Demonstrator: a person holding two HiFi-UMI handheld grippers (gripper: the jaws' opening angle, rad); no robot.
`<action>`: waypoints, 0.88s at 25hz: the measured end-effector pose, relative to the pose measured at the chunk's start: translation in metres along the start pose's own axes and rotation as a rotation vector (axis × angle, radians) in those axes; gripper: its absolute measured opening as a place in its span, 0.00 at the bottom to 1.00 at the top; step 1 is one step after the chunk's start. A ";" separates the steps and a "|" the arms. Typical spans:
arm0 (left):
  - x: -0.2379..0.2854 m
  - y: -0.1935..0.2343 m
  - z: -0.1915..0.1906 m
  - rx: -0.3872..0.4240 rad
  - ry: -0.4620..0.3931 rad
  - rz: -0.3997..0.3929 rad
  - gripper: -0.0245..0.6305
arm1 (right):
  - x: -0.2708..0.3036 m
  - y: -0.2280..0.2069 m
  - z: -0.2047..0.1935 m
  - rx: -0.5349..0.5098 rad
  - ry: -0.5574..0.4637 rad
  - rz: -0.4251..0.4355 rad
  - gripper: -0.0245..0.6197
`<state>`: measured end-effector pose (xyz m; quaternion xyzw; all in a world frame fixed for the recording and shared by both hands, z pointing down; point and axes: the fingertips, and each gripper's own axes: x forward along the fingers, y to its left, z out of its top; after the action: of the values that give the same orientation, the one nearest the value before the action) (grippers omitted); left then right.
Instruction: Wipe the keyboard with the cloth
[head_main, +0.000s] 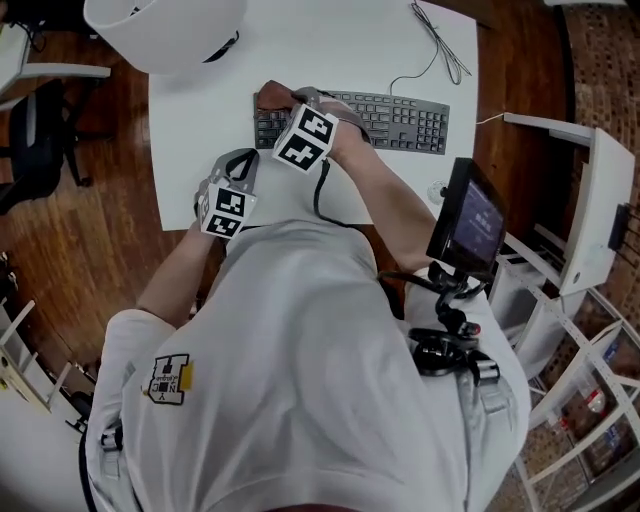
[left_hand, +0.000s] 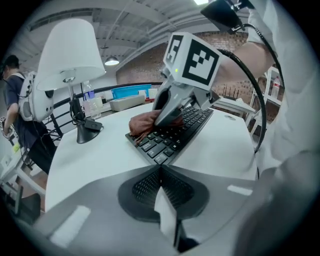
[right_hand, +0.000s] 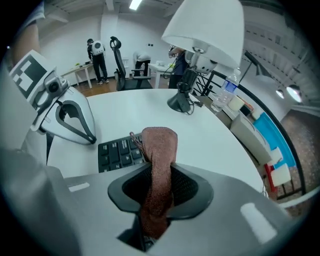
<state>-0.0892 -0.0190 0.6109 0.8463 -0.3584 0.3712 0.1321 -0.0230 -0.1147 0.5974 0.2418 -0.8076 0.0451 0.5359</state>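
Nothing here can be read as a word, number or brand. The cube (head_main: 226, 210) on the left gripper (left_hand: 159, 172) and the cube (head_main: 305, 137) on the right gripper (right_hand: 157, 172) carry only black-and-white square markers. The key legends on the keyboard (head_main: 400, 120), near the right edge of the table (head_main: 200, 100), the small screen (head_main: 478, 215) and the yellow-and-white patch (head_main: 168, 380) on the sleeve (head_main: 150, 340) are too small to make out.

A white short-sleeved shirt (head_main: 300, 380) is worn, with a yellow-and-white badge (head_main: 168, 380) pinned to it. The left gripper (left_hand: 160, 171) and right gripper (right_hand: 159, 180) are moulded in grey with black mesh pads. Each is topped by a cube (head_main: 305, 138) of black-and-white square markers. A black cable (head_main: 318, 196) is attached to the right one.
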 end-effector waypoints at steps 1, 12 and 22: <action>0.008 -0.002 0.000 0.001 0.008 0.000 0.04 | 0.000 -0.010 -0.017 0.026 0.011 -0.008 0.18; 0.018 -0.004 0.002 0.038 0.035 0.000 0.04 | -0.069 -0.120 -0.221 0.418 0.158 -0.250 0.18; 0.023 -0.006 0.001 0.051 0.030 -0.006 0.04 | -0.100 -0.154 -0.311 0.592 0.243 -0.396 0.18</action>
<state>-0.0739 -0.0271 0.6269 0.8450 -0.3441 0.3923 0.1168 0.3379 -0.1125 0.6105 0.5306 -0.6277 0.2006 0.5331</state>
